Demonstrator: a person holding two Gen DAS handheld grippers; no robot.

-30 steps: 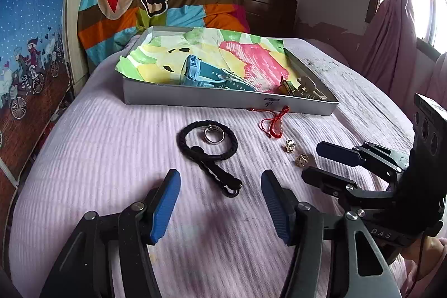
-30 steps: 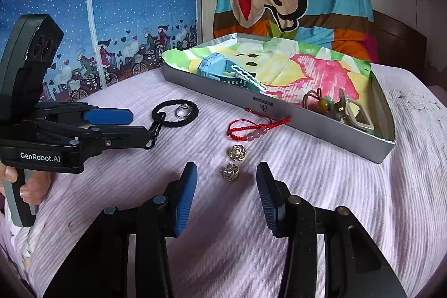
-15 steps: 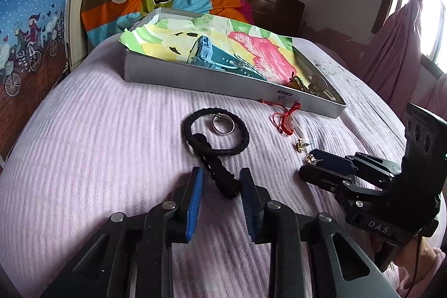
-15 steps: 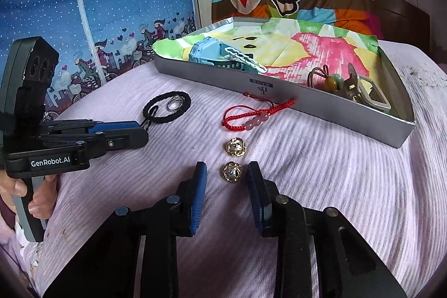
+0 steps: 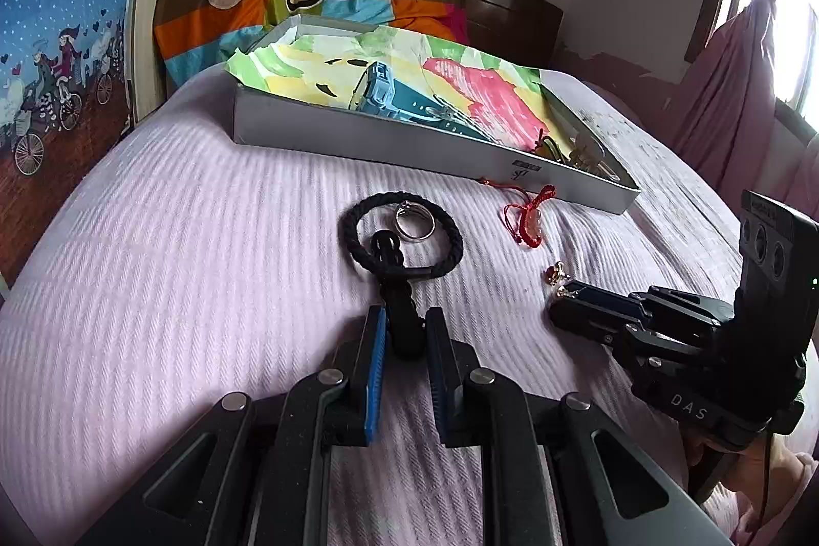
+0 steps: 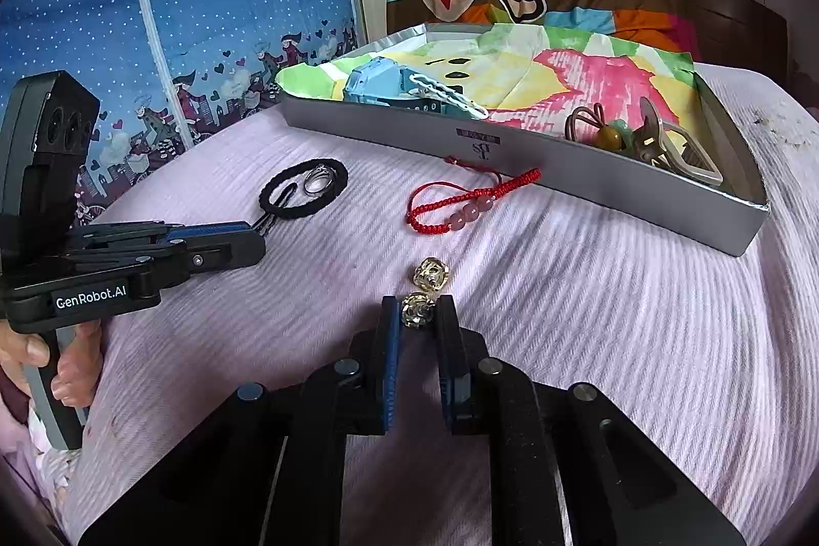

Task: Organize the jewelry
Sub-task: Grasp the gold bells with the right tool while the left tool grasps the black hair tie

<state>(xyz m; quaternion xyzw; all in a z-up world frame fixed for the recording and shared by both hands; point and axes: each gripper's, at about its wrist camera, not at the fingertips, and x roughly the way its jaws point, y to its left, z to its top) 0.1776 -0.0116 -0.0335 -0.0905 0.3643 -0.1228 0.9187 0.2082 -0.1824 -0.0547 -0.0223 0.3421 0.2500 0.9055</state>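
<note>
Both grippers just clamped down. Left wrist view: left gripper (image 5: 404,331) now pinches the black braided cord (image 5: 402,262) on the bedspread (image 5: 179,264). Right wrist view: right gripper (image 6: 417,321) squeezes one gold earring (image 6: 417,309) — lift-off to the tray (image 6: 512,142) probably next.

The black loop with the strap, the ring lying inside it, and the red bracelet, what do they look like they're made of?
Black loop: braided cord or leather, matte, plaited texture; which one is unclear.
Ring: silvery metal, shiny with bright glints.
Red bracelet: knotted thread with smooth pink beads, stone or glass.
</note>
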